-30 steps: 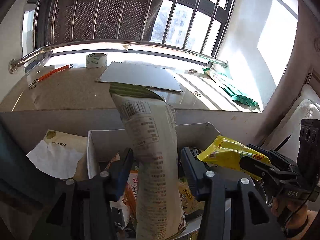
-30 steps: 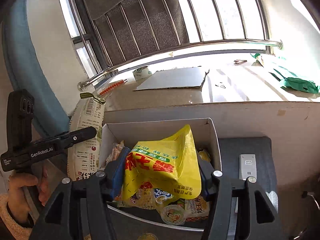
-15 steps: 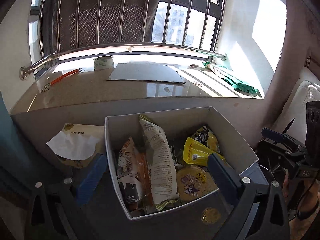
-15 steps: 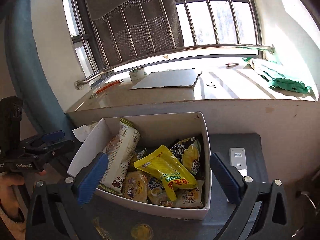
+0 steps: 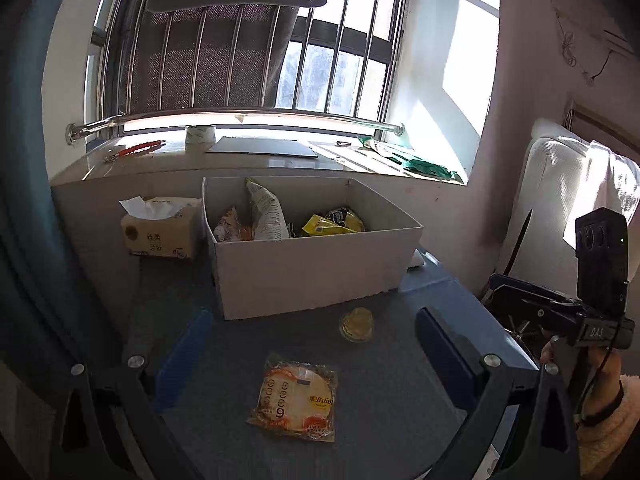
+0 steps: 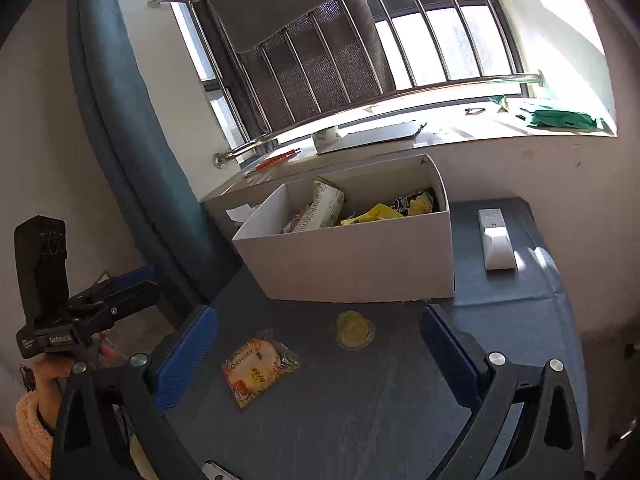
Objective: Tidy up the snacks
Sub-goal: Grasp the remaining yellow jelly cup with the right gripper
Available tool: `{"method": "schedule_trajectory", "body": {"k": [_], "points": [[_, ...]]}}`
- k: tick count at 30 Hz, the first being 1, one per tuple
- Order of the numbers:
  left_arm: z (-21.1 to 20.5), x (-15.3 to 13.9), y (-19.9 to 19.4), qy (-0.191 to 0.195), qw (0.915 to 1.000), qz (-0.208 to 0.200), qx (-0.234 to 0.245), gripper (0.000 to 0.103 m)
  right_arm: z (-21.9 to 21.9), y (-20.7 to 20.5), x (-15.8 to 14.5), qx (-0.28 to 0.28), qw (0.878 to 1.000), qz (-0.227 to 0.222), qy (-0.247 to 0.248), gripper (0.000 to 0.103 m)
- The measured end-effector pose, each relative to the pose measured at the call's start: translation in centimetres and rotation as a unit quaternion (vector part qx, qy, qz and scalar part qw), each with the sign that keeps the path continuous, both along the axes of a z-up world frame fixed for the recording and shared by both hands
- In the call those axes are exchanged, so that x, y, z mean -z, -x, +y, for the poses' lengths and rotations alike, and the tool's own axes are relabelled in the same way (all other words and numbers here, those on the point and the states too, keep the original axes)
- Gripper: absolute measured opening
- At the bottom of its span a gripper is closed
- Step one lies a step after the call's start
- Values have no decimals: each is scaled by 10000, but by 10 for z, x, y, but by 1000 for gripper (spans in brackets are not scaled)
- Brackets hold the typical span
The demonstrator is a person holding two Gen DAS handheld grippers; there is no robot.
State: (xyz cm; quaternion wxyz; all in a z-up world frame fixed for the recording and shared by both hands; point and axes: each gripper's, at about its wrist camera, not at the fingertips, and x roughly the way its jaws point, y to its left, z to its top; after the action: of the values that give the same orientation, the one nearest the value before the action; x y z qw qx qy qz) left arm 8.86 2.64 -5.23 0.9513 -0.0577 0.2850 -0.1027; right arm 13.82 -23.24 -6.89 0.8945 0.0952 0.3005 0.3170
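Both yours released, empty: left gripper (image 5: 312, 344), right gripper (image 6: 316, 344). Flat cake packet (image 5: 295, 399) mid-counter, crinkly film; pinch shallow, it slips. Jelly cup (image 6: 354, 330) near box (image 6: 352, 264) may skid.

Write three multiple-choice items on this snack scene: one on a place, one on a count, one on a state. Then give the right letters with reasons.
1. Where is the tissue box?
A. inside the white box
B. beside the white box, on its left in the left wrist view
C. on the windowsill

2. How many snacks lie loose on the table in front of the white box?
A. two
B. four
C. none

3. How do the left gripper and right gripper stand?
A. both open and empty
B. both shut
C. each gripping a packet

Answers: 1 B, it sits outside the box wall. 2 A, the flat packet and the small jelly cup. 3 A, fingers wide apart, nothing held.
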Motion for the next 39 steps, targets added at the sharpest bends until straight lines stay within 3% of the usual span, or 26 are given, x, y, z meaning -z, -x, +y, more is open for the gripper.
{"method": "schedule_trajectory", "body": {"k": [4, 8, 13, 17, 21, 26, 39], "points": [[-13, 30, 20, -66, 9995, 306, -62, 103, -13, 23, 25, 44, 9989, 306, -342, 103], [-15, 52, 32, 276, 9977, 619, 46, 103, -18, 41, 46, 164, 9979, 510, -377, 103], [-20, 63, 39, 196, 9970, 743, -40, 103, -11, 48, 56, 125, 9988, 443, 152, 103], [-21, 66, 41, 58, 9973, 728, -81, 103, -4, 46, 59, 53, 9988, 405, 268, 103], [-17, 74, 40, 234, 9960, 858, -124, 103, 5, 40, 58, 50, 9975, 228, 672, 103], [-16, 78, 40, 206, 9953, 934, -168, 103, 28, 8, 58, -135, 9922, 63, 1238, 103], [-1, 95, 32, 401, 9914, 1191, -372, 103, 95, -87, 95, -514, 9716, 370, 2279, 103]]}}
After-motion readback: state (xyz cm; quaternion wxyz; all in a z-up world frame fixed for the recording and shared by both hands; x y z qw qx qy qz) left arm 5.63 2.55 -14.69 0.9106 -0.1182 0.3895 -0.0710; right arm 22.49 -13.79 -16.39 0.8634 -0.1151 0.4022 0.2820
